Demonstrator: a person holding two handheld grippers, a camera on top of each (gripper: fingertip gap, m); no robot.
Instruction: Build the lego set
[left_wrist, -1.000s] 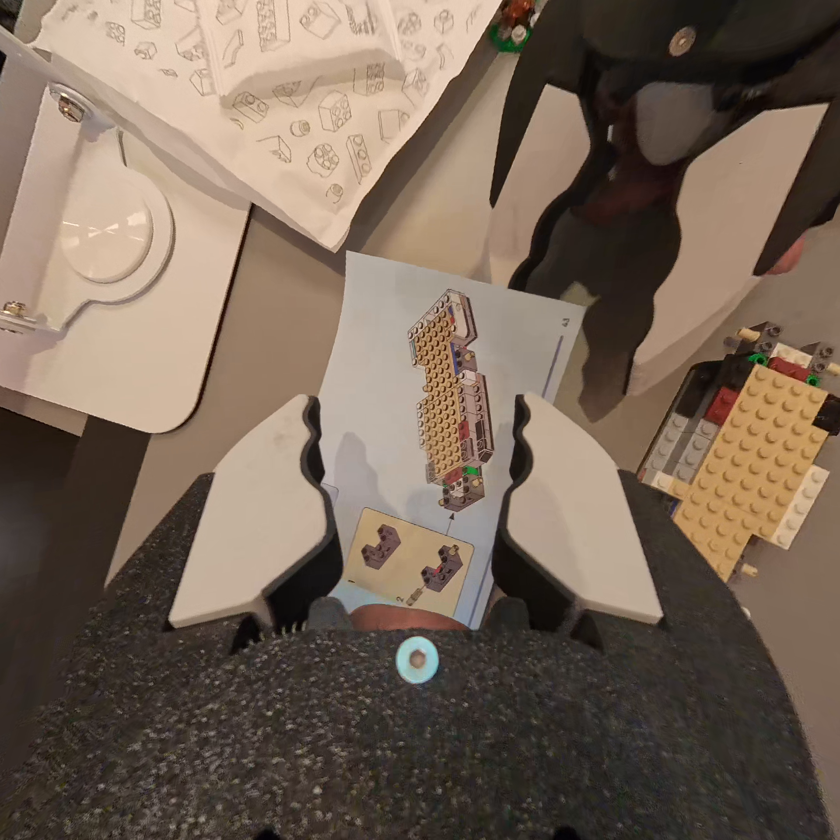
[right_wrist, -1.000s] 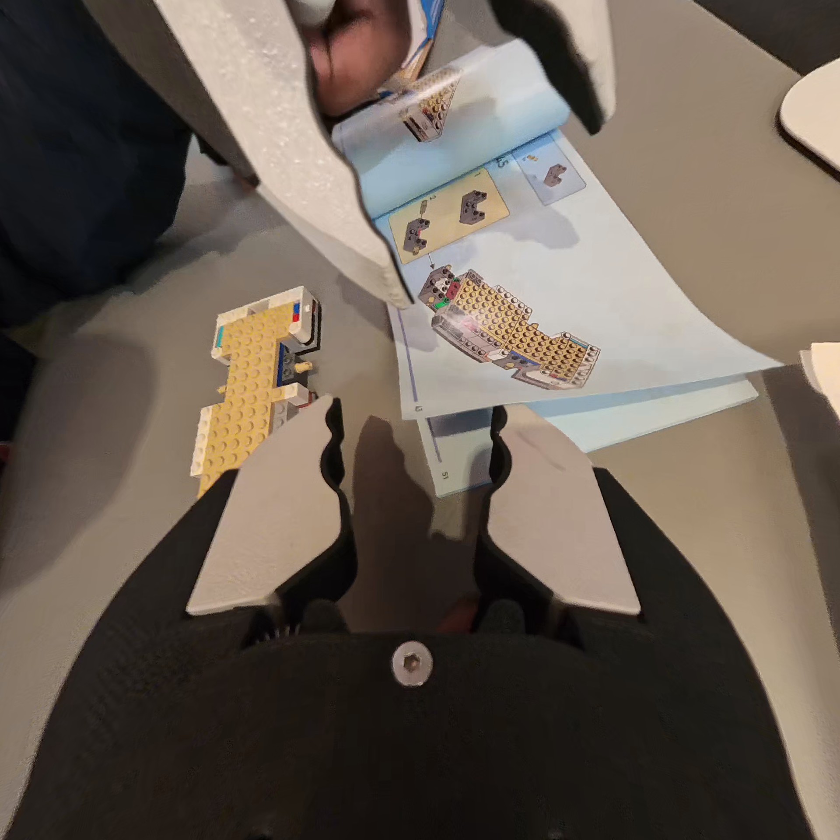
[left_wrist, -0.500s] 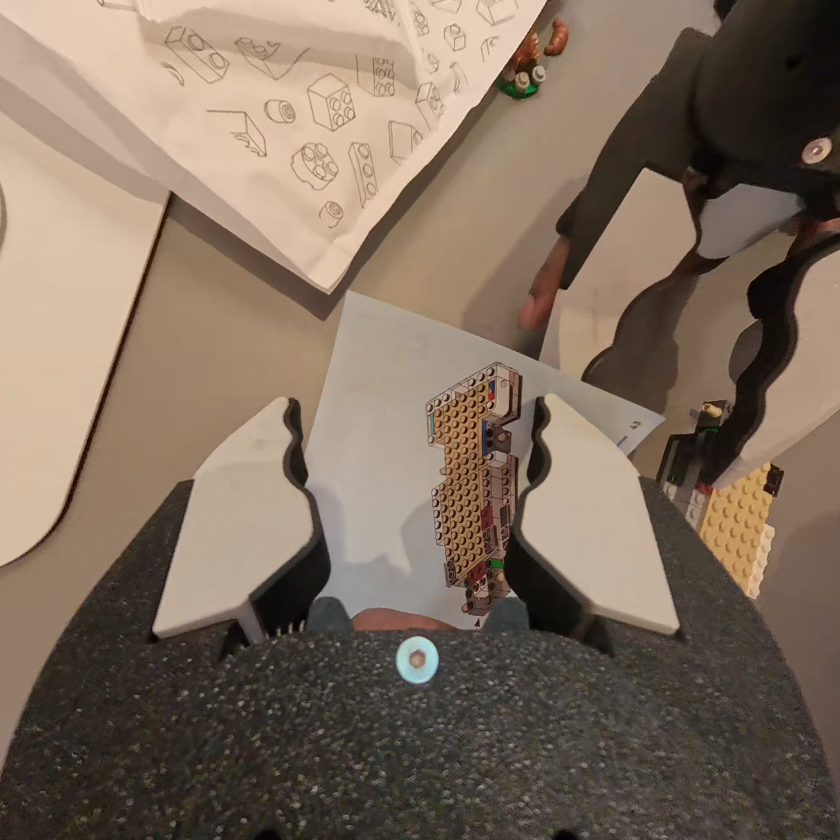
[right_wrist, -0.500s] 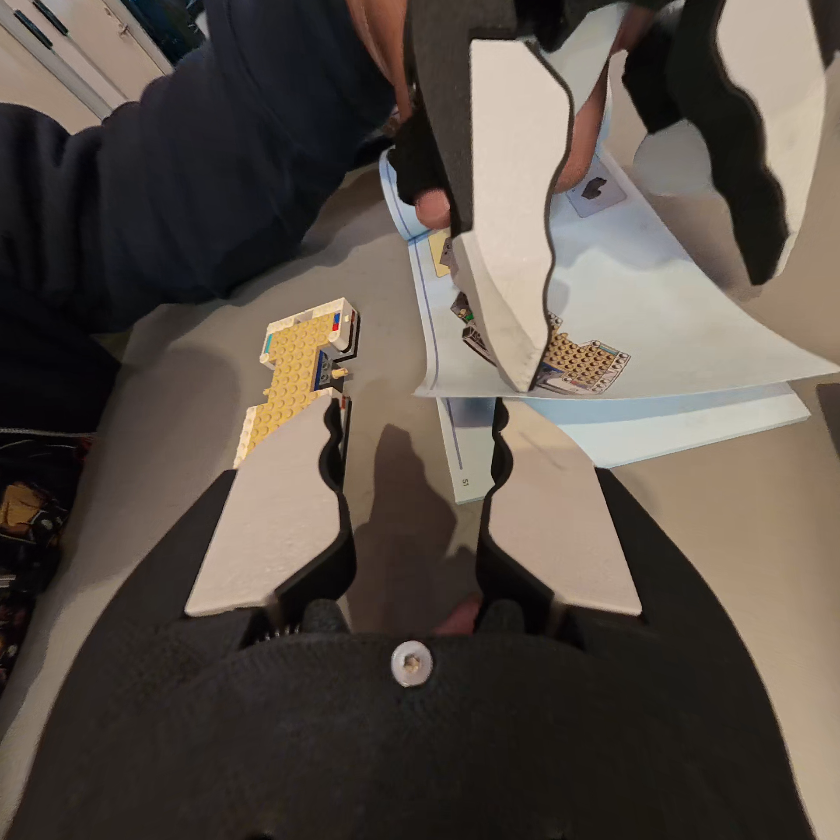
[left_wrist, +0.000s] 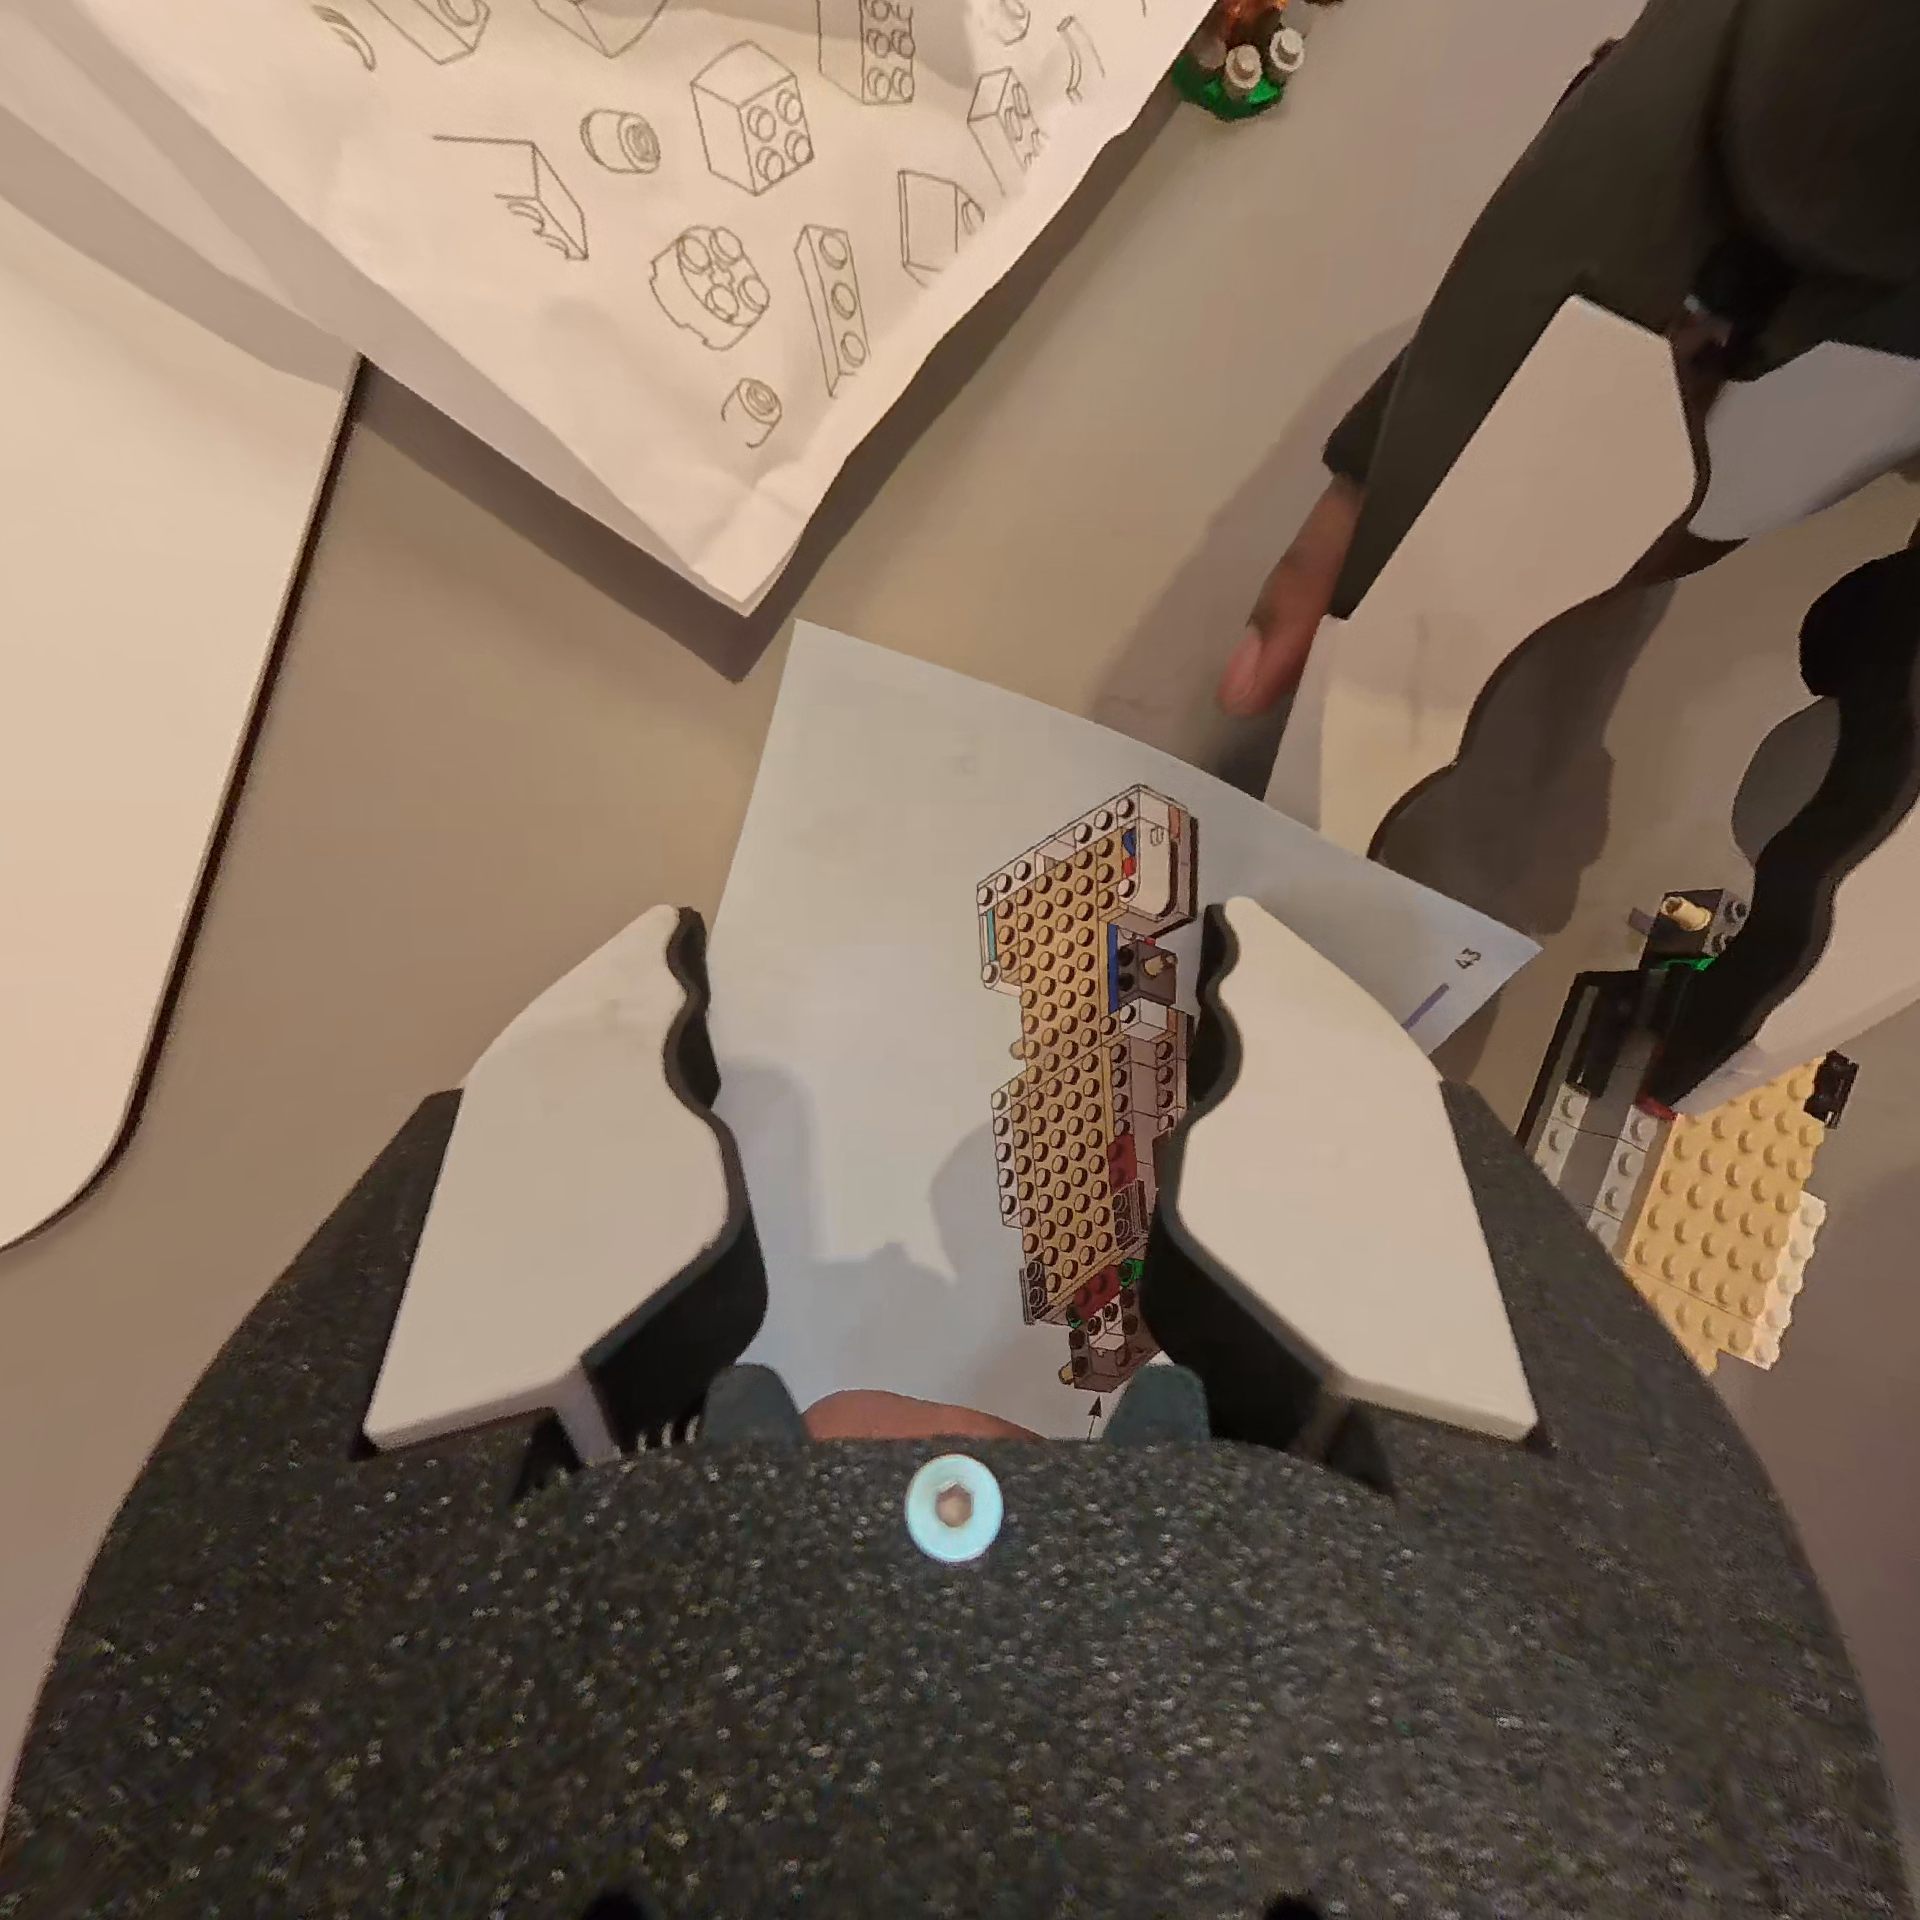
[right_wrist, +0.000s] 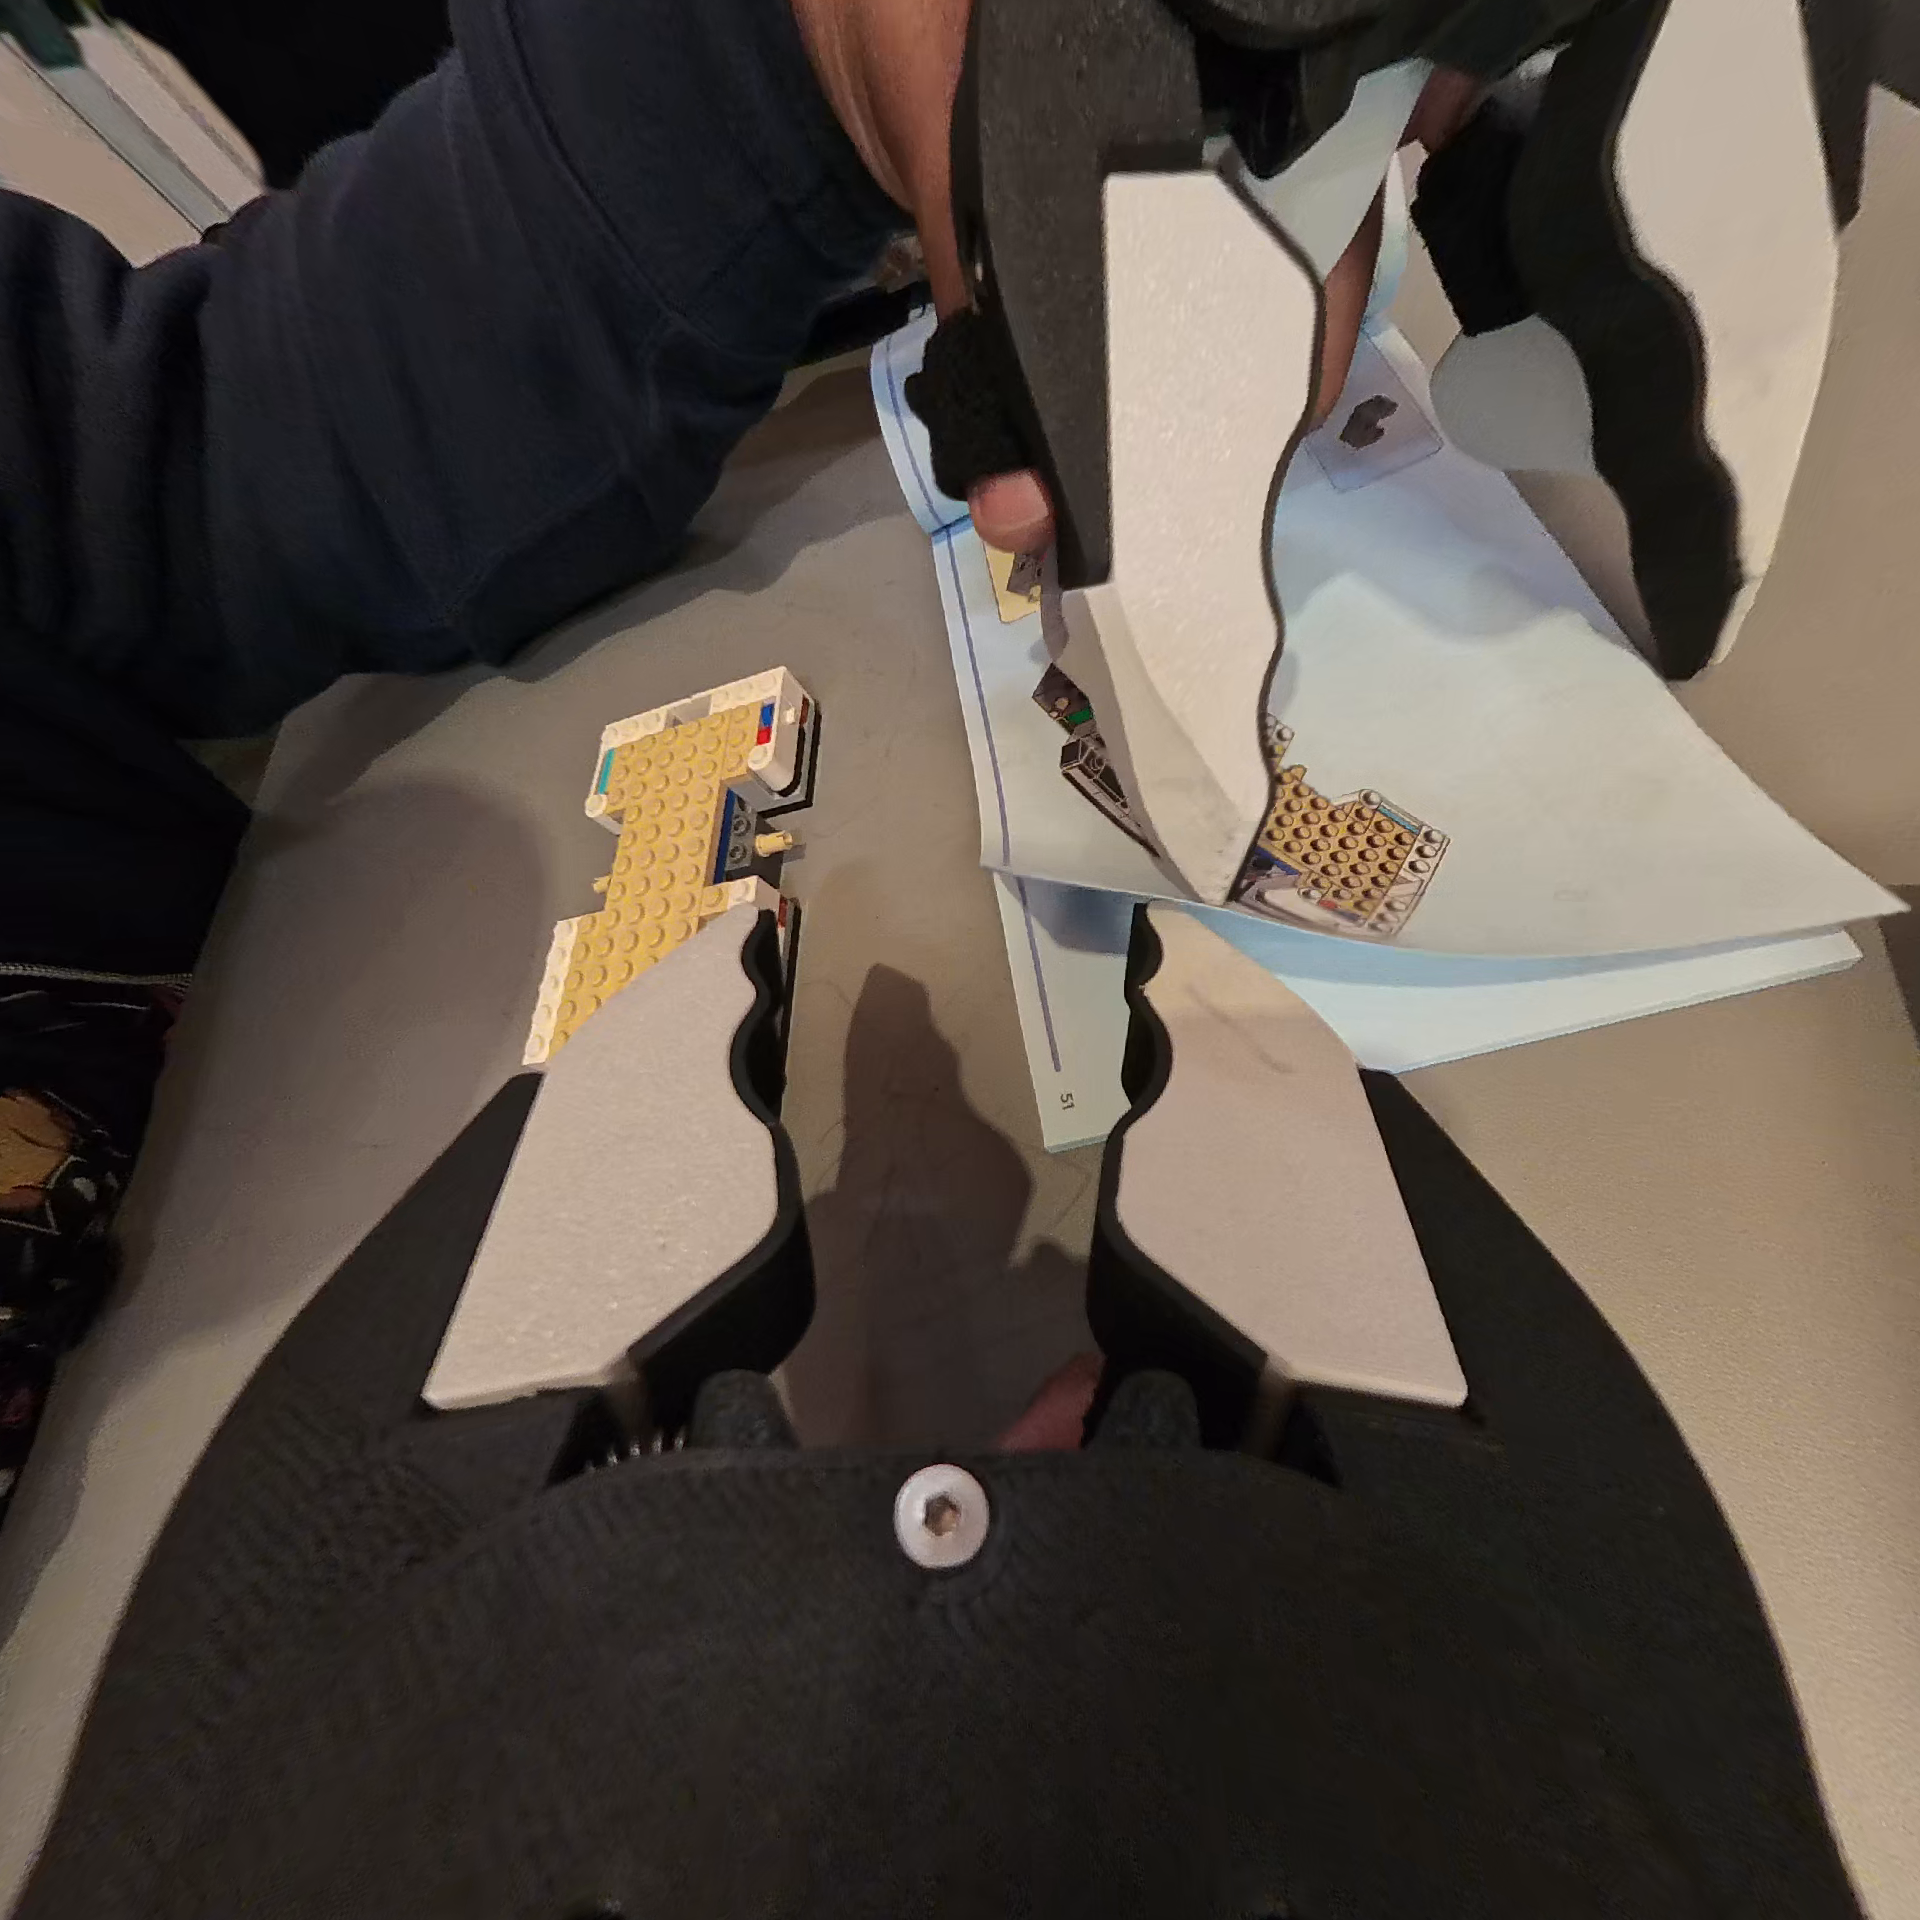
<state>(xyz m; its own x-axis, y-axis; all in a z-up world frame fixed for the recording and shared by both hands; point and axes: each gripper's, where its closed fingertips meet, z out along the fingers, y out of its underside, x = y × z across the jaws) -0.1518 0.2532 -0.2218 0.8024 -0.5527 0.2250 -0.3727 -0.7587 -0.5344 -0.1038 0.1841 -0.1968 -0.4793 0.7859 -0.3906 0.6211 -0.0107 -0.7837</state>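
A light blue instruction booklet (left_wrist: 883, 935) lies open on the grey table, its top page curled up (right_wrist: 1558, 810). My left gripper (left_wrist: 951, 935) is open and holds nothing. It hovers over that page, which shows between the fingers. In the right wrist view the left gripper (right_wrist: 1455, 779) points down, with its near fingertip (right_wrist: 1210, 873) at the page's lower edge. A gloved finger (right_wrist: 997, 509) rests on the booklet. My right gripper (right_wrist: 951, 925) is open and holds nothing, above bare table between the booklet and a tan and white brick model (right_wrist: 665, 831). That model also shows in the left wrist view (left_wrist: 1725, 1195).
A white paper bag printed with brick drawings (left_wrist: 623, 208) lies at the back. A white board (left_wrist: 135, 727) is at the left. Small green and brown pieces (left_wrist: 1236, 73) sit at the far edge. A person's dark sleeve (right_wrist: 416, 364) lies behind the model.
My left gripper moved forward along the page; its jaws widened, then narrowed a little. In the right wrist view it swung upright over the page. My right gripper stayed open, almost still.
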